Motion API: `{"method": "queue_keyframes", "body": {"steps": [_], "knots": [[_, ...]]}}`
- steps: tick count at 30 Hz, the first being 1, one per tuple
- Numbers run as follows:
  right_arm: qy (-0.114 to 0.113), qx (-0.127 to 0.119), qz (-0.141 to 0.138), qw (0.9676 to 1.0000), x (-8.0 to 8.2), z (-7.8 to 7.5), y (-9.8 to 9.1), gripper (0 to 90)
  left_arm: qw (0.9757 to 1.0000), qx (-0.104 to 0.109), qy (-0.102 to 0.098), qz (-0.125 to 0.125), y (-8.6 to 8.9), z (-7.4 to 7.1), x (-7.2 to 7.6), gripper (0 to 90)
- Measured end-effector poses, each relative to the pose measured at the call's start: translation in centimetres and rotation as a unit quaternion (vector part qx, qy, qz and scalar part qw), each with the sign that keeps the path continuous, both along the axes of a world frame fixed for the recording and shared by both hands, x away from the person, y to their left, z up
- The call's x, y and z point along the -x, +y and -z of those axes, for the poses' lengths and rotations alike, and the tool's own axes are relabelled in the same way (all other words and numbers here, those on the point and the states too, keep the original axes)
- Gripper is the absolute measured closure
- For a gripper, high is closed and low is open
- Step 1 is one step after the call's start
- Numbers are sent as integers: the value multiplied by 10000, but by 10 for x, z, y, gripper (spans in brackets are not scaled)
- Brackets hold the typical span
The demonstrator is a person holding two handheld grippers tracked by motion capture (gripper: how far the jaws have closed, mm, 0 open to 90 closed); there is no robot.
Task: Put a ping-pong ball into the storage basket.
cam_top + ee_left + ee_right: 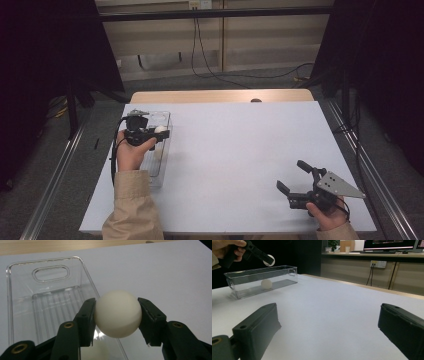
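My left gripper (117,315) is shut on a white ball (118,314), held above the right rim of a clear plastic bin (15,297). From above, that gripper (161,130) hovers over the bin (161,175) at the table's left side, with the ball (160,129) between its jaws. A second white ball (266,283) lies on the bin's floor (239,291); it also shows as a pale shape (157,152) from above. My right gripper (294,175) rests low at the table's near right, jaws wide open with nothing between them (329,327).
The white tabletop (235,150) stretches between the bin and my right gripper. A wooden strip (220,96) borders the far edge. Dark curtains and metal frame rails stand at both sides, and cables hang by the back wall.
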State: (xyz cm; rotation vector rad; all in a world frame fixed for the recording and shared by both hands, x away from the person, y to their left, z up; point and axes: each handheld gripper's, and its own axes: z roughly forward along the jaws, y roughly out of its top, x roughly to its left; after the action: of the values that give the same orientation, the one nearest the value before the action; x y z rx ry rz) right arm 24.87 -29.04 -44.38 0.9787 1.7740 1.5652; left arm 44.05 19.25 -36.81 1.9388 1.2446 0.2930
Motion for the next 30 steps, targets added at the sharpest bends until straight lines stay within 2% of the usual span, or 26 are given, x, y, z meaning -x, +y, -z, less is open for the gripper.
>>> {"method": "queue_keyframes", "body": {"steps": [14, 30], "knots": [[-8, 11, -15, 10000, 0, 0, 0, 25, 9996, -106, -20, -242, 10, 4, -1, 511], [-18, 20, -45, 10000, 1, 0, 1, 26, 9988, -316, -100, -367, 16, 7, 0, 511]]}}
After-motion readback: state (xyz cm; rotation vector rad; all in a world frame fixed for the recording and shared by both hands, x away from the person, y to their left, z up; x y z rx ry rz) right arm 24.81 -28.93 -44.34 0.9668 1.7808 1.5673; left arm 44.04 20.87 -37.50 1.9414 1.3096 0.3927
